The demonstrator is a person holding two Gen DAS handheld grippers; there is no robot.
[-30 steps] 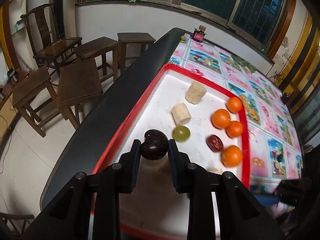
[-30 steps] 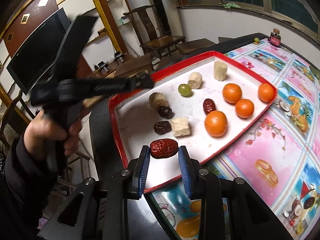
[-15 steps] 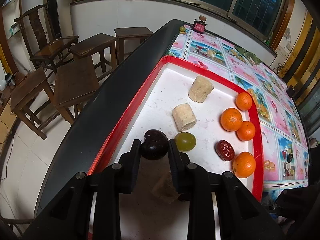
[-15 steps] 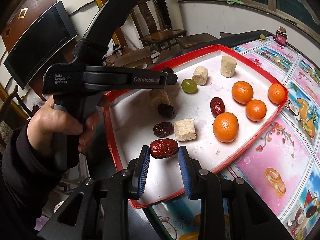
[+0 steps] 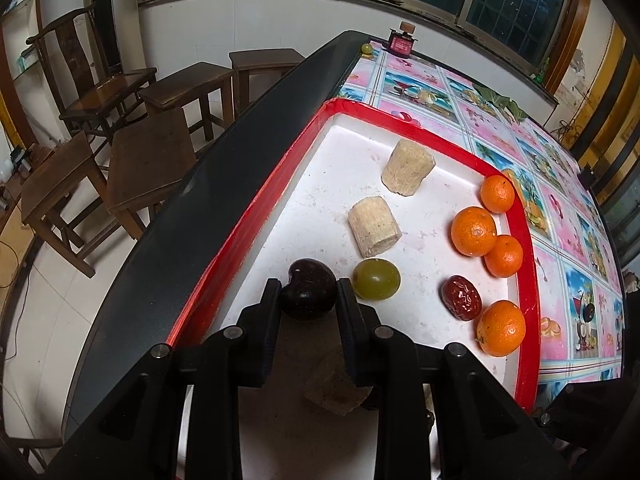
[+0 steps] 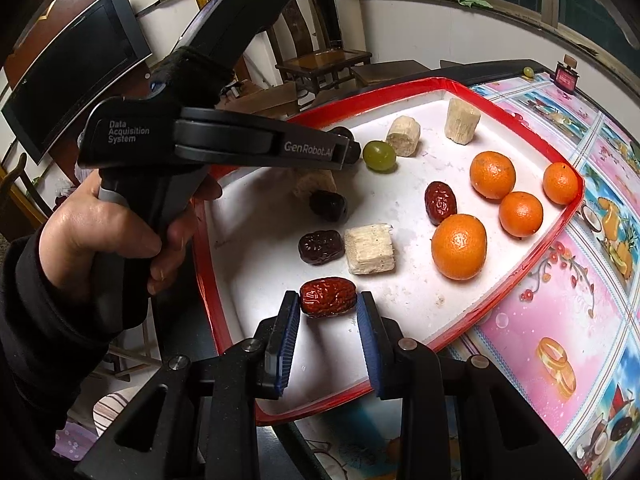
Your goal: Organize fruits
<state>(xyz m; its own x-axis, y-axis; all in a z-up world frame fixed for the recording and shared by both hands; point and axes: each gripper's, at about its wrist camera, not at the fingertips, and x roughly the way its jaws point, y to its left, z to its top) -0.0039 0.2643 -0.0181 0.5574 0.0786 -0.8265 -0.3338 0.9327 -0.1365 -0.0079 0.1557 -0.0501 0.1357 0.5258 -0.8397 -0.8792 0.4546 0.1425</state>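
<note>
Left tongs [image 5: 308,294] clamp dark plum [image 5: 307,295]; right tongs [image 6: 328,308] clamp red date [image 6: 328,297]. Both light, soft: grip mid-body, gently.

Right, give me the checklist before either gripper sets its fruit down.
1. Left gripper shut on the dark plum: ok.
2. Right gripper shut on the red date: ok.
3. Both fruits over the red tray: ok.
4. Plum clear of the green grape: not ok, they sit very close.
5. Bare tray below the held date: ok.
6. Spot under the plum free: cannot tell, the fingers hide it, and a sugarcane piece lies just behind.
</note>
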